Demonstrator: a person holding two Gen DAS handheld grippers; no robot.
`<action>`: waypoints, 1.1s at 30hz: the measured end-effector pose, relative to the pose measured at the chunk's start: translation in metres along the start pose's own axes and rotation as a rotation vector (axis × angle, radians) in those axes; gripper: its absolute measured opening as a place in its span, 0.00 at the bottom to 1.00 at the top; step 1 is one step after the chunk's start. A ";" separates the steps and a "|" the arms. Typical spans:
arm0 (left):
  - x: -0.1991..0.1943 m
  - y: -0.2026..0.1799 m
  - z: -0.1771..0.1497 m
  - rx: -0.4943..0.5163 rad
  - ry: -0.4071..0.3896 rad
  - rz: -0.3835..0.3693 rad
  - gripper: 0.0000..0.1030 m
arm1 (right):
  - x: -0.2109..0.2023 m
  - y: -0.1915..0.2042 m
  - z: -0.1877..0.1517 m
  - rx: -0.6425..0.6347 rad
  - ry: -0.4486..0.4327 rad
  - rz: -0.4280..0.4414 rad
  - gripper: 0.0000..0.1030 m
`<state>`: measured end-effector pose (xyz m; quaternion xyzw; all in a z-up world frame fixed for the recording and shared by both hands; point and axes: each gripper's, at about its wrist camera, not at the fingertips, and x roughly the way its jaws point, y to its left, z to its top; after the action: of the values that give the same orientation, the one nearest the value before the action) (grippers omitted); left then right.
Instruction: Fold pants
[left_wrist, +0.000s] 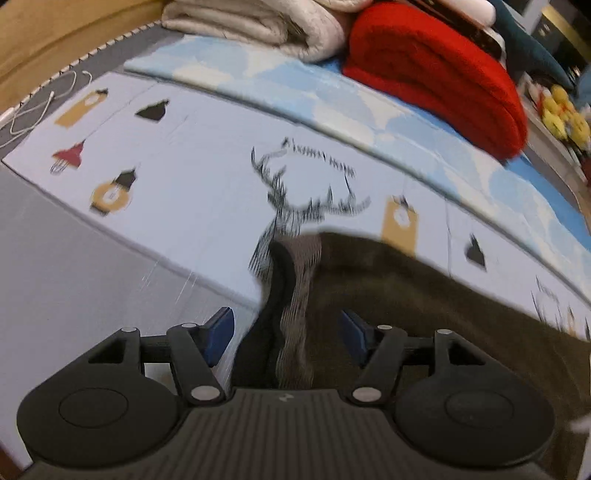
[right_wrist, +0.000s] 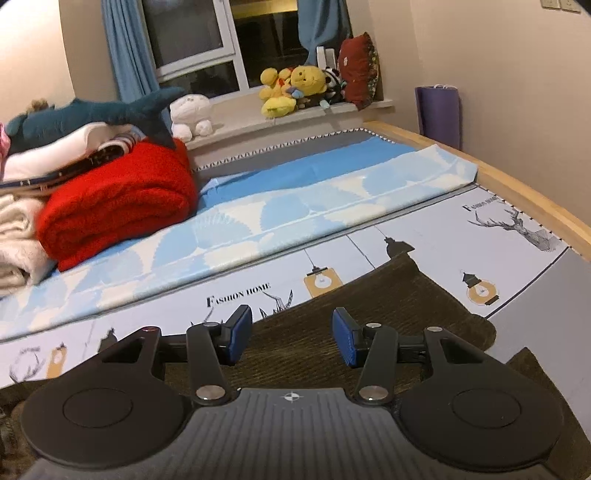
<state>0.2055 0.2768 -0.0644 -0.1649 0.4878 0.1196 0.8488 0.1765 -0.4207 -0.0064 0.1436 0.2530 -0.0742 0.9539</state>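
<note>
Printed bedsheet (right_wrist: 424, 243) under ribbed olive pants (right_wrist: 369, 306); both grippers spread.

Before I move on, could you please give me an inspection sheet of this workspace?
Surface: printed bed sheet with lamp and deer motifs.
Job's things: dark olive pants spread on the sheet; waistband lining shows.
Clutter: red blanket, cream blanket, blue patterned cover.
Grippers: left gripper open with pants fabric between its fingers; right gripper open over the pants.
Cables: white cable at the bed's edge.
Surroundings: window, blue curtain, plush toys, shark plush, purple bag.
</note>
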 end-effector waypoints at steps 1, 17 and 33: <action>-0.007 0.005 -0.010 0.015 0.016 -0.006 0.73 | -0.008 -0.002 0.001 0.000 -0.013 0.006 0.49; 0.053 0.038 -0.125 0.318 0.293 -0.055 0.61 | -0.064 -0.172 -0.068 0.326 0.244 -0.254 0.49; -0.012 0.022 -0.137 0.528 0.147 0.144 0.18 | -0.048 -0.143 -0.075 0.173 0.299 -0.261 0.49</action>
<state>0.0830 0.2420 -0.1216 0.0889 0.5730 0.0361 0.8139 0.0698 -0.5297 -0.0778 0.2004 0.4008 -0.1962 0.8722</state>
